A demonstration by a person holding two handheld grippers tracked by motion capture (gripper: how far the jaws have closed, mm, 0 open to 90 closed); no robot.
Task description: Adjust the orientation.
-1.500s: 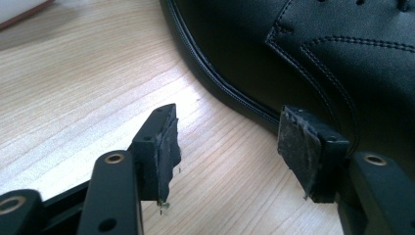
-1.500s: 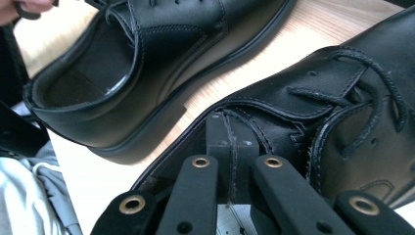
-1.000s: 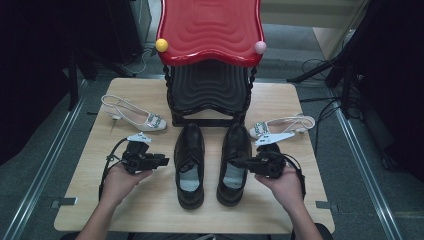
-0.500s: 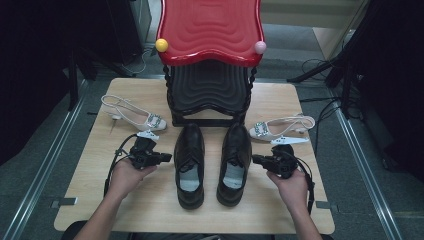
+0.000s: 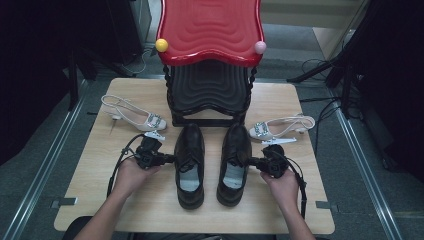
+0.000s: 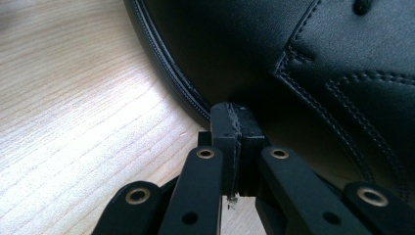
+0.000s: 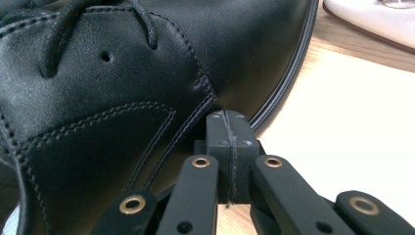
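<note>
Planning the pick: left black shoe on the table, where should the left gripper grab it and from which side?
Probably the collar rim around the left black shoe's opening, one jaw inside and one outside, coming from above on its outer side. The smooth, rounded side wall offers no edge: the left gripper, jaws shut, sits at that wall in the left gripper view. It needs opening first.

A narrow strip of bare table (image 5: 210, 210) runs between the two black shoes (image 5: 190, 165), closed at its far end by the dark stand (image 5: 210, 95). The white heeled shoes (image 5: 132, 115) block both far corners. The near edge lies open.
</note>
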